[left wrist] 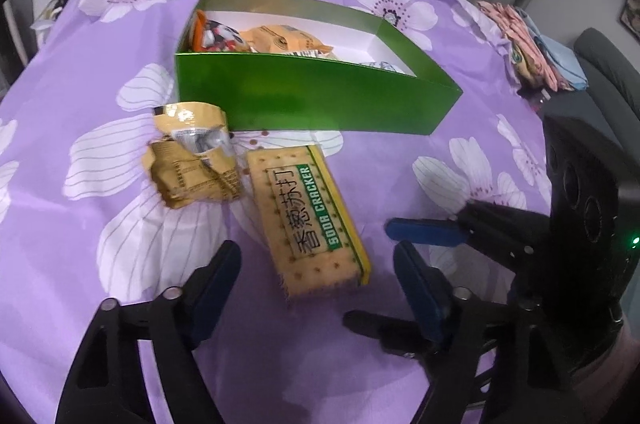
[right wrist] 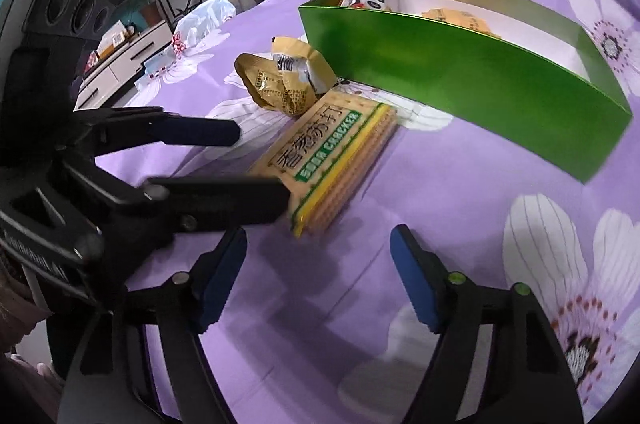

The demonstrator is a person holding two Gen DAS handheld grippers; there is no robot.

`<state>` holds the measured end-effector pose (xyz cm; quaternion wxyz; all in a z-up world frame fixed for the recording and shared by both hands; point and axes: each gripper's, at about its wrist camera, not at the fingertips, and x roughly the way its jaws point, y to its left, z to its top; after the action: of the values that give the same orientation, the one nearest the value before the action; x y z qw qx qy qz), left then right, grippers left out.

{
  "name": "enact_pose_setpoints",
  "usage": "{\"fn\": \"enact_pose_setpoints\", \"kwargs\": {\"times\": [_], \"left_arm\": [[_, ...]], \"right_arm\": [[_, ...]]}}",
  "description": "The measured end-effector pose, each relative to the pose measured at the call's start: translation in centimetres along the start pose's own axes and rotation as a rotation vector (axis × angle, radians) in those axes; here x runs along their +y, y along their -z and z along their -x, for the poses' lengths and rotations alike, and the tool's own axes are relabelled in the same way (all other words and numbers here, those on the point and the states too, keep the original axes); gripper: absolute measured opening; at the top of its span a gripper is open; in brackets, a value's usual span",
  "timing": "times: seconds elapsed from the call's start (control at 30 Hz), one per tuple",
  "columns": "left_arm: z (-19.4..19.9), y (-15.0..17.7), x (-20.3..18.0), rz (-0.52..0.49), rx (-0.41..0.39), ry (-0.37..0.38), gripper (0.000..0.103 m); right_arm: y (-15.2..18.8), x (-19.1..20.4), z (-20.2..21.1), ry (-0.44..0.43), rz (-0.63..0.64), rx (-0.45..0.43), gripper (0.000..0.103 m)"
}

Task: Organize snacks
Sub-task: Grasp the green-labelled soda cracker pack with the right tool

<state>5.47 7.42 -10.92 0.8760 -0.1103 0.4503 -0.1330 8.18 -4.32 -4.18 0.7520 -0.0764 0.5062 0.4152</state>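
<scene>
A soda cracker pack (left wrist: 308,216) (right wrist: 332,148) lies flat on the purple flowered cloth (left wrist: 100,284), just in front of the green box (left wrist: 320,96) (right wrist: 460,72). My left gripper (left wrist: 316,264) is open, with the pack's near end between its fingertips and a gap on each side. My right gripper (right wrist: 320,264) is open and empty, low over the cloth just short of the pack's near end. Its fingers (left wrist: 424,232) come in from the right beside the pack. A crumpled gold packet (left wrist: 192,152) (right wrist: 280,84) lies left of the pack. The box holds an orange packet (left wrist: 280,40) and other snacks.
Folded cloths (left wrist: 532,44) sit at the table's far right edge. A white plastic bag (right wrist: 204,16) lies at the far left edge, with a speaker (right wrist: 80,4) and a white cabinet (right wrist: 120,60) beyond it. Curtains hang behind the table.
</scene>
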Motion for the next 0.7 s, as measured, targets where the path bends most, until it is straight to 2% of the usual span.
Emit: {"fn": "enact_pose_setpoints", "kwargs": {"times": [0.2, 0.33, 0.43, 0.7], "left_arm": [[-1.3, -0.1, 0.7, 0.026, 0.034, 0.037, 0.044], [-1.3, 0.0, 0.8, 0.04, 0.033, 0.055, 0.043], [-1.1, 0.0, 0.9, 0.039, 0.027, 0.061, 0.043], [-0.1, 0.3, -0.1, 0.019, 0.018, 0.067, 0.043]], "right_arm": [[-1.4, -0.2, -1.3, -0.012, 0.04, 0.022, 0.071], [-1.8, 0.5, -1.7, -0.001, 0.08, 0.033, 0.065], [-1.8, 0.2, -1.4, -0.006, 0.065, 0.02, 0.062], [-1.1, 0.8, -0.1, 0.012, 0.034, -0.014, 0.061]]}}
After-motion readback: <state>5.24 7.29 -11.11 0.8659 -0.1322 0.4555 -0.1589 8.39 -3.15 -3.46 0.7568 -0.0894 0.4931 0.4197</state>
